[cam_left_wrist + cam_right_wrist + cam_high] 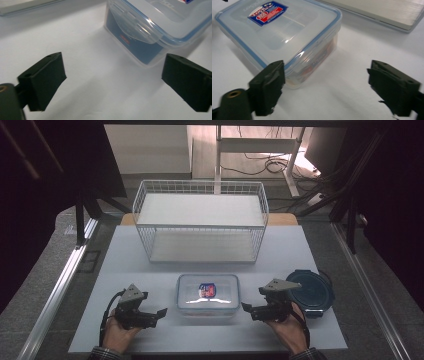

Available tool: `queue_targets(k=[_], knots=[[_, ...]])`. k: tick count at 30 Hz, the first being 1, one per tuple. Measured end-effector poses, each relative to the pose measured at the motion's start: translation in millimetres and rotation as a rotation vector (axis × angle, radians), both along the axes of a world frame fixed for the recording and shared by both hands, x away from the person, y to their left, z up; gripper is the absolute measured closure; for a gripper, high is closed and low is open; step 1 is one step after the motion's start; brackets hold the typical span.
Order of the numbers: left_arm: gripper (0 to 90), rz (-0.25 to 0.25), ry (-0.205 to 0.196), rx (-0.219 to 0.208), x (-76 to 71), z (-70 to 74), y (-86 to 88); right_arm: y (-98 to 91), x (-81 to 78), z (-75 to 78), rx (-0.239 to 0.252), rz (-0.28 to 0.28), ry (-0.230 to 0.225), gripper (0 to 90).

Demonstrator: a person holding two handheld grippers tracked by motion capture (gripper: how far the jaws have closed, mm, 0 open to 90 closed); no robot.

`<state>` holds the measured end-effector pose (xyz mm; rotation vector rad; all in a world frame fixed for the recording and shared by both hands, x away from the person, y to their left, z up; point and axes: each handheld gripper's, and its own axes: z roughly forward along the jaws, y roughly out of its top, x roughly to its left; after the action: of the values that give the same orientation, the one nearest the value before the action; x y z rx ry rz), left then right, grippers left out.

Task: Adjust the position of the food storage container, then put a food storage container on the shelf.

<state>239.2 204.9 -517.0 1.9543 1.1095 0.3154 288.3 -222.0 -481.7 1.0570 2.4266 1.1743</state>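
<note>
High view: the box (208,294) sits on the white surface (300,255), right between your two hands, with its lid shut and a red and blue sticker on top. Your left gripper (156,315) is just beside the box's left end, and your right gripper (248,309) is just beside its right end (neither one touches it). Both have their jaws wide apart and hold nothing. Behind the box stands a wire basket (200,187). A round dark lid (312,291) lies by your right hand. Right gripper view: the box (279,35) sits close to one jaw.
</note>
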Motion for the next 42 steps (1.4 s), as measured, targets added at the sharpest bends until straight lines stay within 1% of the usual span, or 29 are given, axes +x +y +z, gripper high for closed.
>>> queue_targets(k=[2,6,7,8,10,13,15,17,18,22,23,24,25,26,27,28,29,31,32,33,34,35,36,37,38,39,40,41,42], knots=[[4.3,0.008,0.0,-0.005,1.0,-0.8,-0.2,2.1,-0.5,-0.3,-0.015,0.013,-0.014,6.6],[3.8,-0.002,-0.027,-0.005,2.1,-2.5,-2.1,2.7,0.2,-0.1,-0.003,0.026,-0.04,2.9],[3.8,-0.009,-0.033,-0.01,2.5,-2.9,-2.4,2.7,0.2,-0.1,-0.003,0.026,-0.04,2.9],[3.5,-0.015,-0.042,-0.014,3.0,-3.3,-2.9,2.4,1.1,-0.6,-0.007,0.039,-0.049,2.0],[3.4,-0.022,-0.054,-0.017,3.8,-3.8,-3.9,2.3,1.2,-0.6,-0.012,0.043,-0.051,1.8],[3.4,-0.032,-0.057,-0.016,6.1,-3.8,-5.8,3.5,1.6,-1.3,-0.014,0.054,-0.048,1.3],[3.6,-0.041,-0.059,-0.015,7.9,-2.7,-8.2,5.3,2.7,-1.4,0.004,0.062,-0.044,0.8],[4.9,-0.064,-0.056,-0.023,11.7,1.9,-13.5,9.5,5.1,-0.9,0.016,0.072,-0.048,0.3],[5.2,-0.064,-0.056,-0.023,11.7,1.9,-13.5,9.5,5.1,-0.9,0.016,0.072,-0.048,0.3],[5.3,-0.094,-0.05,-0.05,20.3,11.4,-22.5,16.2,11.1,0.2,0.044,0.084,-0.036,0.4],[5.0,-0.098,-0.045,-0.055,22.9,12.7,-24.1,20.5,14.6,1.5,0.038,0.086,-0.032,0.7],[4.7,-0.101,-0.028,-0.066,28.0,13.1,-26.6,22.0,16.0,1.9,0.034,0.083,-0.032,0.7],[4.1,-0.101,-0.028,-0.066,28.0,13.1,-26.6,22.0,16.0,1.9,0.034,0.083,-0.032,0.7],[4.1,-0.096,-0.009,-0.079,31.5,12.1,-28.2,24.2,18.1,2.1,0.03,0.079,-0.027,0.7],[3.2,-0.099,0.024,-0.09,37.1,10.2,-30.0,28.9,21.7,1.4,0.021,0.066,-0.009,0.2],[2.8,-0.099,0.024,-0.09,37.1,10.2,-30.0,28.9,21.7,1.4,0.021,0.066,-0.009,0.2],[2.8,-0.103,0.044,-0.09,40.9,9.1,-31.9,30.4,22.8,0.7,0.019,0.066,-0.002,0.0],[2.2,-0.112,0.067,-0.099,47.1,7.9,-35.2,34.3,26.8,-1.9,0.025,0.057,0.03,0.0],[1.7,-0.123,0.077,-0.108,50.5,7.6,-37.1,36.0,28.9,-3.0,0.035,0.056,0.055,0.0],[1.1,-0.131,0.086,-0.12,53.8,7.4,-39.8,39.8,33.1,-4.8,0.046,0.062,0.095,0.0],[1.1,-0.139,0.094,-0.124,56.4,7.3,-42.1,39.8,33.1,-4.8,0.046,0.062,0.095,0.0],[0.8,-0.153,0.108,-0.125,60.4,6.8,-46.5,41.6,34.7,-5.5,0.043,0.066,0.107,0.0],[0.6,-0.166,0.12,-0.125,63.6,5.7,-49.8,44.4,37.4,-6.5,0.053,0.075,0.125,0.0],[0.0,-0.185,0.144,-0.153,68.5,3.2,-52.8,47.6,42.4,-7.3,0.065,0.079,0.166,0.0],[0.0,-0.185,0.144,-0.153,68.5,3.2,-52.8,47.6,42.4,-7.3,0.065,0.079,0.166,0.0],[0.0,-0.207,0.189,-0.195,72.6,-1.4,-53.7,48.9,47.5,-9.2,0.081,0.083,0.212,0.0],[0.0,-0.207,0.189,-0.195,72.6,-1.4,-53.7,48.9,47.5,-9.2,0.081,0.083,0.212,0.0],[0.0,-0.226,0.229,-0.218,74.1,-5.0,-54.0,49.1,49.4,-10.6,0.094,0.085,0.241,0.8],[0.0,-0.223,0.247,-0.237,73.3,-7.1,-52.9,48.9,51.8,-13.7,0.123,0.1,0.301,0.8]])
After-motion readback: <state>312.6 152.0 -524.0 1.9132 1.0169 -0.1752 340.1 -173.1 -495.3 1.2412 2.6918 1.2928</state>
